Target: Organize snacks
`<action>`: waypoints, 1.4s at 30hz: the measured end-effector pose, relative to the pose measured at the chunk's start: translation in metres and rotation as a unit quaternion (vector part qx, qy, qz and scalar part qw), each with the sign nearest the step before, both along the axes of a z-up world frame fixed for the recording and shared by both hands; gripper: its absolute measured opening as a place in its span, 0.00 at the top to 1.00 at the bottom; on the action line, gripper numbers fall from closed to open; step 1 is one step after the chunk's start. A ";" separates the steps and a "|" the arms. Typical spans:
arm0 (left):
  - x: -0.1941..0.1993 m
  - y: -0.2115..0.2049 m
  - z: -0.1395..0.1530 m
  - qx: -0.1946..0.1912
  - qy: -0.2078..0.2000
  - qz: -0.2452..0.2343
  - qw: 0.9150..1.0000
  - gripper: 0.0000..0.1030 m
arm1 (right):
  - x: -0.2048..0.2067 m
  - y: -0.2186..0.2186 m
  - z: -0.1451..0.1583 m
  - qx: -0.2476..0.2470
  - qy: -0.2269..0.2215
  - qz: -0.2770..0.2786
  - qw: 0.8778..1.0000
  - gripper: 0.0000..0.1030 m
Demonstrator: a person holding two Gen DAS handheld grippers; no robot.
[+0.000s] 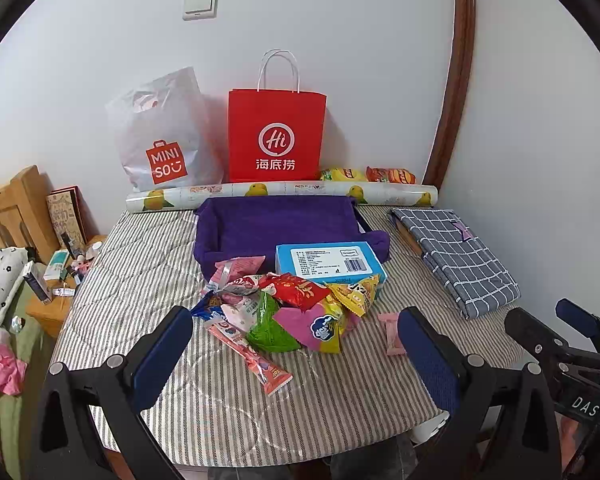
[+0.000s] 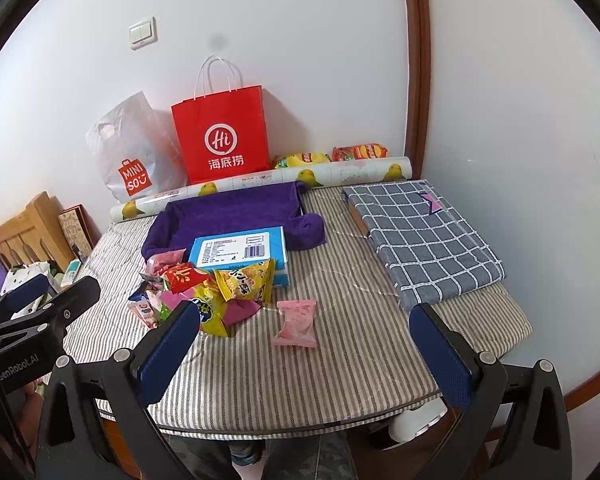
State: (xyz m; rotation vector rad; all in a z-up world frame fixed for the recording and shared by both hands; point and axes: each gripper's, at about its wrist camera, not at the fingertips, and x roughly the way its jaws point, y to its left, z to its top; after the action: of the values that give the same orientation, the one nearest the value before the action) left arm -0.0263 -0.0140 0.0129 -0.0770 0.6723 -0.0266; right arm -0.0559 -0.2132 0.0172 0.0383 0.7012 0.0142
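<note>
Striped grey cloth covers the table (image 1: 148, 240) in the left wrist view. Left gripper (image 1: 296, 344) hangs over the near edge, jaws wide apart, holding nothing. Snack pile (image 1: 292, 304) sits mid-table between the blue pads, loose packets in red, yellow, green, pink. Small pink packet (image 1: 392, 334) lies apart, just right of the pile, close to the right pad. Blue box (image 1: 328, 262) sits just behind the pile, against the purple fabric tray (image 1: 272, 224), which looks empty, though its floor is partly hidden. Far side: patterned roll (image 1: 284, 196), red paper bag (image 1: 276, 136), white plastic bag (image 1: 164, 136) left of it, chip bags (image 1: 368, 176) behind the roll on the right. Checked folded cloth (image 1: 456, 256) on the right. Right gripper (image 1: 572, 332) shows at the right edge.

Right wrist view: right gripper (image 2: 304, 344) over the near table (image 2: 340, 360) edge, jaws spread wide, empty. Small pink packet (image 2: 296, 322) lies alone between the pads, not touching either. Snack pile (image 2: 208, 292) is to its left, near the left pad. Blue box (image 2: 240, 252) is behind the pile, purple fabric tray (image 2: 236, 212) further back. Checked folded cloth (image 2: 424, 236) far right. Red paper bag (image 2: 224, 136) against the wall. Left gripper (image 2: 40, 308) at the left edge.
</note>
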 end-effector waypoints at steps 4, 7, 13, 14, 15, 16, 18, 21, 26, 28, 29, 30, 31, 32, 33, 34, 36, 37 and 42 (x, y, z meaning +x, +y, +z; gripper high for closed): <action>-0.001 -0.001 0.000 0.001 0.000 0.000 1.000 0.00 | -0.001 -0.001 0.000 0.001 0.000 -0.001 1.000 0.00; -0.001 -0.001 0.000 0.000 -0.001 0.000 1.000 0.00 | -0.001 0.000 -0.001 0.005 0.000 0.002 1.000 0.00; -0.001 -0.001 0.000 0.001 -0.001 -0.001 1.000 0.00 | -0.002 0.002 0.000 0.007 -0.001 0.006 1.000 0.00; -0.001 -0.001 0.000 0.001 -0.001 -0.001 1.000 0.00 | -0.003 0.002 0.000 0.007 -0.002 0.006 1.000 0.00; -0.001 -0.001 0.001 0.001 -0.002 -0.001 1.000 0.00 | -0.003 0.002 0.001 0.008 -0.002 0.006 1.000 0.00; -0.002 -0.001 0.001 0.001 -0.003 -0.001 1.000 0.00 | -0.003 0.002 0.001 0.008 -0.003 0.005 1.000 0.00; -0.002 0.000 0.002 0.000 -0.003 -0.002 1.000 0.00 | -0.004 0.003 0.002 0.008 -0.004 0.005 1.000 0.00; -0.002 0.000 0.001 0.001 -0.003 -0.001 1.000 0.00 | -0.004 0.004 0.002 0.007 -0.006 0.005 1.000 0.00; -0.002 0.000 0.001 0.000 -0.003 -0.002 1.000 0.00 | -0.004 0.004 0.002 0.006 -0.005 0.006 1.000 0.00; -0.002 0.000 0.002 0.000 -0.004 -0.002 1.000 0.00 | -0.003 0.005 0.002 0.003 -0.005 0.005 1.000 0.00; -0.003 0.000 0.001 0.000 -0.003 -0.002 1.000 0.00 | -0.004 0.005 0.002 0.003 -0.005 0.005 1.000 0.00; -0.003 0.000 0.001 0.000 -0.003 -0.002 1.000 0.00 | -0.004 0.005 0.002 0.003 -0.005 0.004 1.000 0.00; -0.003 0.000 0.001 0.000 -0.004 -0.002 1.000 0.00 | -0.003 0.005 0.002 0.004 -0.005 0.004 1.000 0.00; -0.003 0.000 0.001 0.000 -0.004 -0.002 1.000 0.00 | -0.003 0.005 0.002 0.004 -0.006 0.004 1.000 0.00; -0.003 0.000 0.001 0.001 -0.004 -0.002 1.000 0.00 | -0.004 0.005 0.002 0.004 -0.006 0.003 1.000 0.00; -0.003 0.000 0.001 0.001 -0.004 -0.002 1.000 0.00 | -0.004 0.005 0.002 0.004 -0.006 0.003 1.000 0.00; -0.003 0.000 0.001 -0.001 -0.003 -0.003 1.000 0.00 | -0.004 0.005 0.002 0.003 -0.006 0.003 1.000 0.00; -0.004 0.001 0.001 -0.003 -0.003 -0.005 1.000 0.00 | -0.004 0.005 0.002 0.003 -0.006 0.003 1.000 0.00; -0.002 0.004 0.001 -0.007 -0.001 -0.009 1.000 0.00 | -0.003 0.005 0.002 0.004 -0.009 0.004 1.000 0.00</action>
State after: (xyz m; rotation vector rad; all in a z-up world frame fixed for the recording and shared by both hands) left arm -0.0280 -0.0101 0.0139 -0.0835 0.6703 -0.0491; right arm -0.0592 -0.2078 0.0189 0.0439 0.6839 0.0247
